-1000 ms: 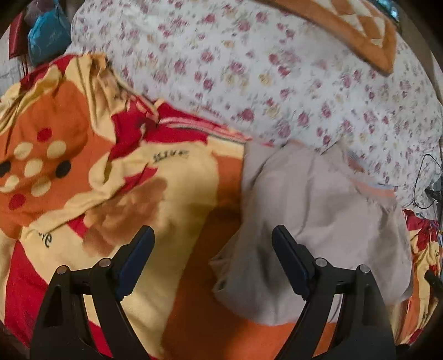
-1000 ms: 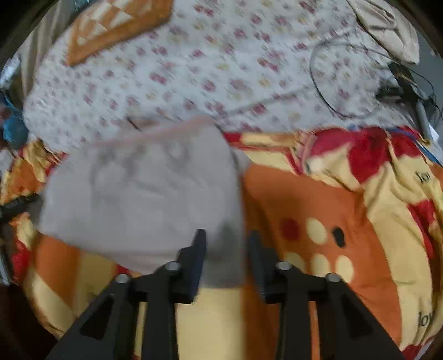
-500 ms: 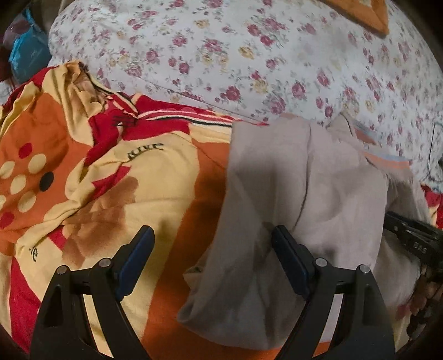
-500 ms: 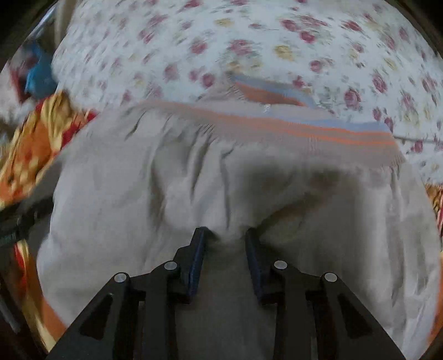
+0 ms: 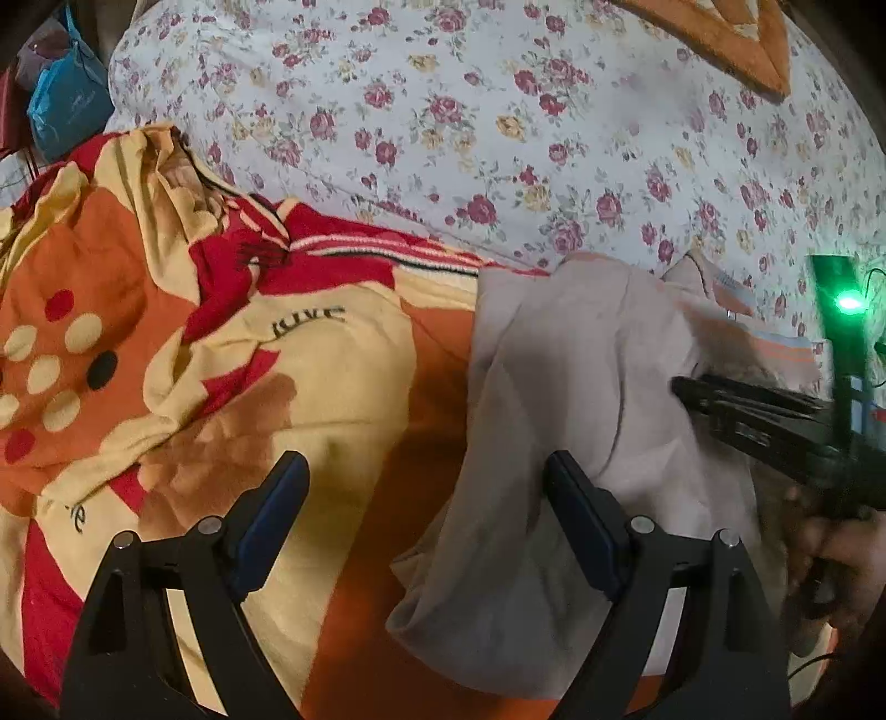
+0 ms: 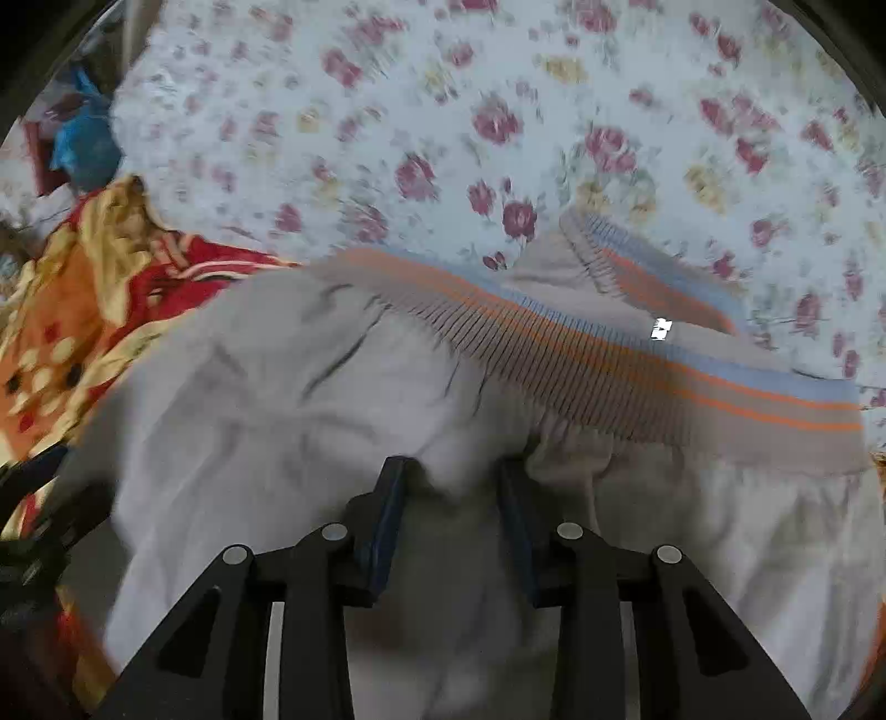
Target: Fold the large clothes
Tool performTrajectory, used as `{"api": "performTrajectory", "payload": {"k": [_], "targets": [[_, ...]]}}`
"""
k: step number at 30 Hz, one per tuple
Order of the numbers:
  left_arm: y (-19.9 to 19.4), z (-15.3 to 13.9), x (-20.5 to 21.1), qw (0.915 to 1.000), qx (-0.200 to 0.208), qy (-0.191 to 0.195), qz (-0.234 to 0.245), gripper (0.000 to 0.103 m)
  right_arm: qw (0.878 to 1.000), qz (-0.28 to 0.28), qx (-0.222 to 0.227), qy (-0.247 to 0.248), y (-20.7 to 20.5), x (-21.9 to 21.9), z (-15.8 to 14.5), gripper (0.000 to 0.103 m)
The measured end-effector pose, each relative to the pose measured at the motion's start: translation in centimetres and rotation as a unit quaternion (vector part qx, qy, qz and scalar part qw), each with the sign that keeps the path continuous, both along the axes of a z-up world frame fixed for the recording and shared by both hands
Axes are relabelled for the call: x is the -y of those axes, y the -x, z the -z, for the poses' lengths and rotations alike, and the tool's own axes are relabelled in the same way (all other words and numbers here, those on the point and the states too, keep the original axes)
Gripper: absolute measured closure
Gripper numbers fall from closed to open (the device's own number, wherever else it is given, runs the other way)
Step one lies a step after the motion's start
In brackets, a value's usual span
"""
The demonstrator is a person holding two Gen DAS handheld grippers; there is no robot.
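Note:
A beige garment (image 5: pixel 565 399) with a ribbed waistband striped orange and blue (image 6: pixel 637 365) lies folded on the bed. My left gripper (image 5: pixel 426 487) is open and empty, hovering over the garment's left edge and the orange blanket. My right gripper (image 6: pixel 451 476) is shut on a bunch of the beige garment (image 6: pixel 332 399) just below the waistband. In the left wrist view the right gripper (image 5: pixel 686 387) reaches in from the right over the cloth, held by a hand (image 5: pixel 836 559).
An orange, yellow and red blanket (image 5: pixel 194 360) covers the near bed. A white floral sheet (image 5: pixel 498 127) lies behind. An orange patterned cushion (image 5: pixel 720 33) sits at the top right. A blue bag (image 5: pixel 66 105) is at the far left.
My right gripper has carried the pinched garment edge leftward over the rest of the cloth, and it now shows in the left wrist view. The left gripper has barely moved.

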State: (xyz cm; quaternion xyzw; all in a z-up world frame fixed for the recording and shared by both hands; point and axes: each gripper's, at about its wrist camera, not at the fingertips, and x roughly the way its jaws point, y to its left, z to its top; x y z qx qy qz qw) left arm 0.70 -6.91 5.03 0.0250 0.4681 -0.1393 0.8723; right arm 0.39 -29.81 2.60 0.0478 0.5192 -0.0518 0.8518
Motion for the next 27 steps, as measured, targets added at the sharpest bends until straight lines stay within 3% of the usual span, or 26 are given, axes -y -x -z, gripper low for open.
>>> {"api": "performTrajectory", "payload": {"k": [3,7,11,17,20,24,27], "targets": [[-0.2,0.1,-0.1,1.0,-0.001,-0.002,-0.002,0.016,1.0,0.006,-0.006,-0.005,-0.4,0.2,0.3,0.066],[-0.1,0.1,-0.3,1.0,-0.005,0.004,-0.005,0.016,1.0,-0.002,0.009,-0.014,1.0,0.3,-2.2,0.066],[-0.2,0.0,-0.3,0.9999,-0.007,0.009,-0.009,0.016,0.999,0.006,0.043,-0.009,1.5,1.1,-4.0,0.055],[-0.8,0.0,-0.4,0.999,-0.025,0.035,-0.014,0.016,1.0,0.025,0.004,0.01,-1.8,2.0,0.7,0.053],[-0.9,-0.3,-0.4,0.9986,-0.023,0.047,-0.013,0.016,0.999,0.004,0.006,0.052,-1.8,0.8,0.5,0.052],[-0.5,-0.7,-0.2,0.9984,-0.021,0.052,-0.003,0.016,0.999,-0.014,0.025,0.027,1.0,0.6,-2.7,0.052],[-0.2,-0.9,0.1,0.9987,-0.012,0.049,0.003,0.016,0.998,-0.005,0.04,0.043,5.1,1.7,-4.6,0.05]]}}
